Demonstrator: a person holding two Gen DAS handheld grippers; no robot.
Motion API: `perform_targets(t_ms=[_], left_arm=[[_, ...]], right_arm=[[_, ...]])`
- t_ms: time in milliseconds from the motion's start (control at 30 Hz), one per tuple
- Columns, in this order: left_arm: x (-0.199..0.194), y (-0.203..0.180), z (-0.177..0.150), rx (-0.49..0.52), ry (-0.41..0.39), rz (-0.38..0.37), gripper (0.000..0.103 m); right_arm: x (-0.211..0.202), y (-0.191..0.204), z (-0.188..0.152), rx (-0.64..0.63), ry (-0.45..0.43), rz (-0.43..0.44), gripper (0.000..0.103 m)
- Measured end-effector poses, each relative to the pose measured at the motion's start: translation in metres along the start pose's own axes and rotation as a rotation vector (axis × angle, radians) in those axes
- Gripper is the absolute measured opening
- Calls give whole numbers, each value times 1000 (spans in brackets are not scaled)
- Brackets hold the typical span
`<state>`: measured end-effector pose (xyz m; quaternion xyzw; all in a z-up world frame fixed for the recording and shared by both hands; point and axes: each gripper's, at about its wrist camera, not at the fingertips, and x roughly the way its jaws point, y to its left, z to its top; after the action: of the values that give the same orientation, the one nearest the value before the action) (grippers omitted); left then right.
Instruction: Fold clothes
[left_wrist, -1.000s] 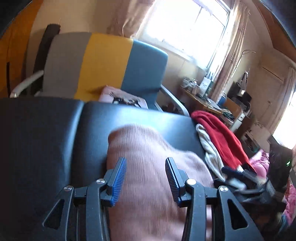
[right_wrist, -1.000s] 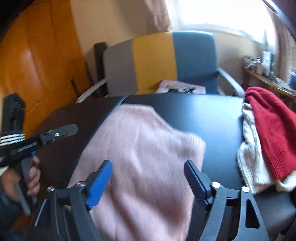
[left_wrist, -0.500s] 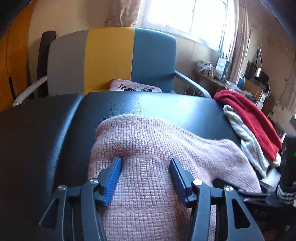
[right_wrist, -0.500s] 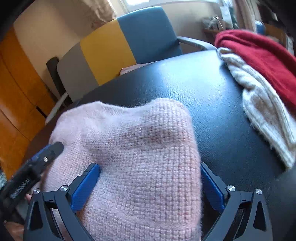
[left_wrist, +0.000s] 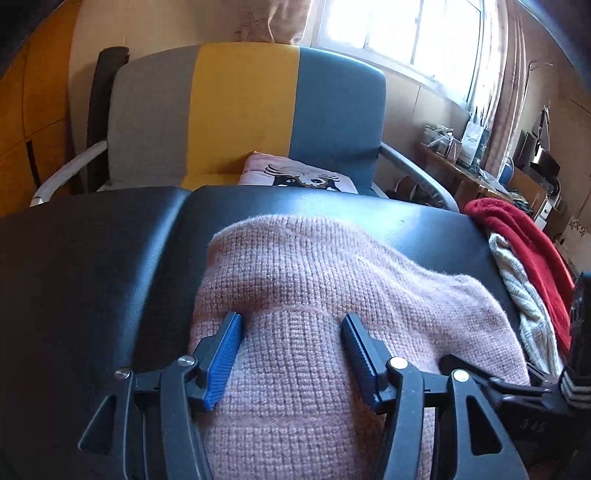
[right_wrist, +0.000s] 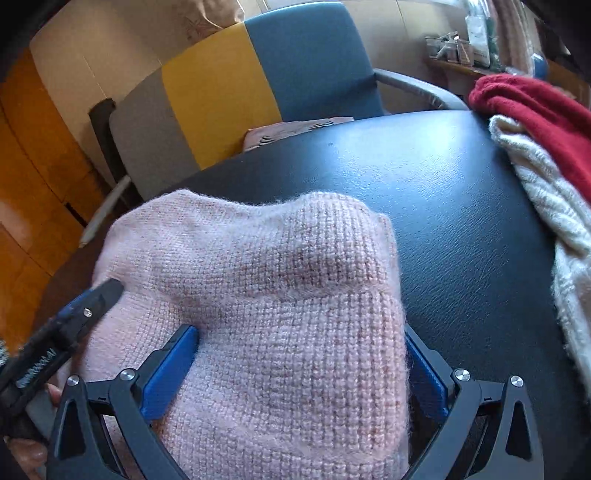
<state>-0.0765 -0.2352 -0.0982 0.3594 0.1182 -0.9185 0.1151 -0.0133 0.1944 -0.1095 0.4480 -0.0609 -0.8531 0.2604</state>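
Observation:
A pink knit sweater (left_wrist: 332, 295) lies bunched on the black padded table (left_wrist: 92, 258). My left gripper (left_wrist: 291, 332) is open and rests on the sweater's near part, with a raised fold of knit between its fingers. In the right wrist view the same sweater (right_wrist: 277, 277) fills the foreground. My right gripper (right_wrist: 299, 354) stands wide open, its fingers on either side of the sweater's right end, and the right finger is partly hidden by the knit. One finger of the left gripper (right_wrist: 92, 301) touches the sweater's left edge.
A red sweater (right_wrist: 535, 103) lies on a cream knit (right_wrist: 546, 184) at the table's right edge. Behind the table stands a grey, yellow and blue chair (left_wrist: 243, 110) with a pink printed cushion (left_wrist: 295, 177). A cluttered desk (left_wrist: 461, 162) is at the far right.
Both grippers have come down and forward onto the sweater. It was blurred in motion a second ago and now lies still on the table. Both grippers stay open.

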Motion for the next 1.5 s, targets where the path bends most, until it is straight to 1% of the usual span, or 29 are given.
perform_targets(t_ms=[100,133,167,233,267,333,400,433,500,600,633,767,833,900,933,1000,1067,1100,1133,1200,1233,1267,1300,1333,1367,1433,1500], left_arm=[[-12,6,-8,-18,-1,22,59],[-16,9,-11,-27,1,20,59],[-22,14,-14,-39,4,1,59],[-37,27,-20,-67,7,-54,59],[-46,34,-24,-82,4,-90,59],[-65,57,-34,-142,7,-167,59],[-69,68,-40,-171,22,-216,58],[-70,72,-43,-180,32,-237,58],[-70,81,-48,-199,50,-279,58],[-71,93,-55,-227,78,-342,59],[-71,97,-58,-237,87,-364,59],[-72,114,-67,-274,124,-448,60],[-65,108,-66,-251,133,-466,61],[-55,98,-63,-218,139,-478,66],[-51,94,-61,-202,142,-484,71],[-37,95,-62,-240,175,-528,79],[-35,93,-63,-252,185,-552,78],[-35,92,-64,-253,187,-560,75],[-35,90,-65,-254,188,-569,61],[-40,88,-69,-258,186,-579,53],[-46,88,-73,-263,178,-576,49],[-52,88,-76,-268,171,-572,47],[-59,88,-80,-272,163,-569,45],[-65,88,-84,-277,155,-566,44],[-72,88,-88,-281,147,-562,44],[-87,90,-95,-293,129,-555,42],[-111,100,-103,-310,103,-545,40]], right_arm=[[-9,1,-12,9,1,53,103],[-12,2,-16,14,1,70,103],[-15,2,-19,18,1,86,103],[-20,1,-26,37,3,130,103],[-24,-1,-30,59,9,173,103],[-30,-10,-36,110,19,260,103],[-36,-24,-41,172,25,373,103],[-38,-29,-42,181,32,410,103],[-40,-33,-43,173,73,451,103],[-42,-39,-46,125,145,473,103],[-45,-42,-51,108,157,476,103],[-52,-38,-57,29,173,498,103],[-47,-33,-56,-9,179,494,103],[-43,-27,-54,-34,182,496,103],[-41,-25,-53,-40,184,502,103],[-36,-20,-53,-79,186,509,103],[-35,-16,-55,-129,184,500,103],[-37,-13,-56,-154,184,491,103],[-38,-10,-58,-179,184,481,103],[-48,-8,-62,-227,183,434,98],[-49,-3,-63,-250,180,406,91],[-51,0,-64,-255,179,401,80],[-53,2,-65,-256,179,399,74],[-55,3,-67,-248,183,410,65],[-58,8,-72,-248,191,427,59],[-63,16,-80,-256,204,453,56],[-63,28,-90,-244,222,497,56]])
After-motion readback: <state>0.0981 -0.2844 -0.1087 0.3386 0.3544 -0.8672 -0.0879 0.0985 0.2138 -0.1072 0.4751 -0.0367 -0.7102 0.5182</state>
